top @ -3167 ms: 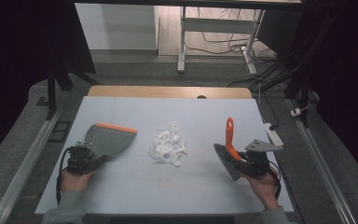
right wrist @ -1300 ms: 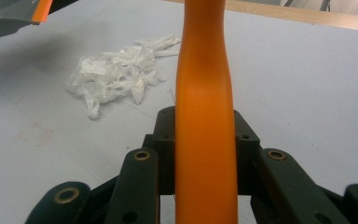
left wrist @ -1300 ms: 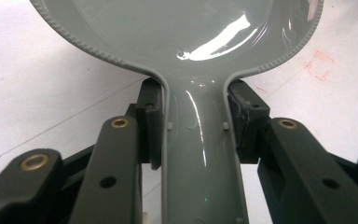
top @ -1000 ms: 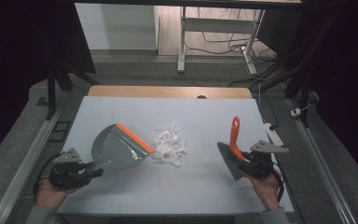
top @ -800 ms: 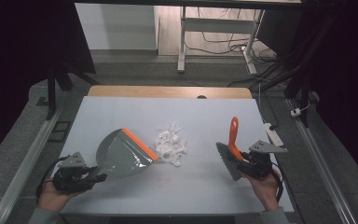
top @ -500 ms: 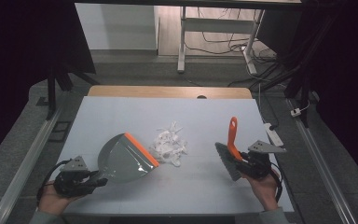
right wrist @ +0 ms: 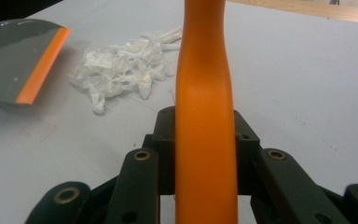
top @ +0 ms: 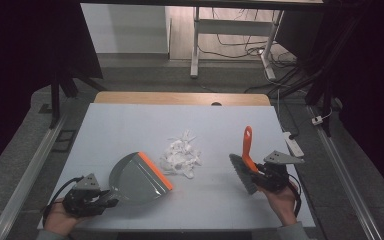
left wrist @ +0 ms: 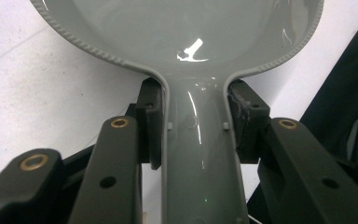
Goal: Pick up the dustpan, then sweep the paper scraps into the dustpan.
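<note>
A grey dustpan with an orange lip lies low at the near left of the white table, its lip turned toward a pile of white paper scraps just to its right. My left gripper is shut on the dustpan's handle, with the pads pressing its sides. At the near right, my right gripper is shut on a brush; its orange handle rises between the jaws and its grey bristles point down-left. The scraps and the dustpan lie ahead of it.
A wooden strip runs along the table's far edge. Metal rails flank the table on both sides. A white desk frame and floor cables stand beyond. A power strip lies off the right edge.
My left hand has turned the dustpan's lip toward the scraps and lowered it toward the table and the near edge. The right hand and brush have stayed put.
</note>
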`<act>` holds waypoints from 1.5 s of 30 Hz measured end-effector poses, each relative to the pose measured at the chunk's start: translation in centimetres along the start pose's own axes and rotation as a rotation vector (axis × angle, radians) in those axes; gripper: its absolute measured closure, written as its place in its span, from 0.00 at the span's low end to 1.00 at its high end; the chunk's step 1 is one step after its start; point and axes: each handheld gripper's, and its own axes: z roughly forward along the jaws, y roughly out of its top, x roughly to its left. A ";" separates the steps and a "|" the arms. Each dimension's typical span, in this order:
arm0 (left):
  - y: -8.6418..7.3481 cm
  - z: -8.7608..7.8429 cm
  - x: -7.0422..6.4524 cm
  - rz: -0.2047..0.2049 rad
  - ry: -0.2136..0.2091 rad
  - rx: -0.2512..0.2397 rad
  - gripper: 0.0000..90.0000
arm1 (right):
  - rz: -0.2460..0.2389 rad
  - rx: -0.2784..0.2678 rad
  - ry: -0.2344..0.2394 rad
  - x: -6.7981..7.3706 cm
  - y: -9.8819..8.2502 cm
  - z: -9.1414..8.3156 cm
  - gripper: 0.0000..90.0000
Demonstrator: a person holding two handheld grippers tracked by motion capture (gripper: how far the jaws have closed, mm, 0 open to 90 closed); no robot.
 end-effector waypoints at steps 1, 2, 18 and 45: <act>-0.1 0.0 0.0 0.004 -0.001 0.007 0.68 | 0.002 -0.001 0.000 0.0 0.0 0.0 0.78; -0.1 0.1 0.0 0.003 -0.001 0.012 0.68 | 0.004 -0.003 0.001 0.0 0.1 0.0 0.78; 0.3 1.1 -0.1 0.005 -0.009 0.021 0.68 | 0.017 0.005 0.044 0.1 4.1 4.5 0.78; 0.8 1.7 0.2 0.002 -0.029 0.014 0.68 | 0.026 0.071 0.032 0.3 9.1 10.9 0.78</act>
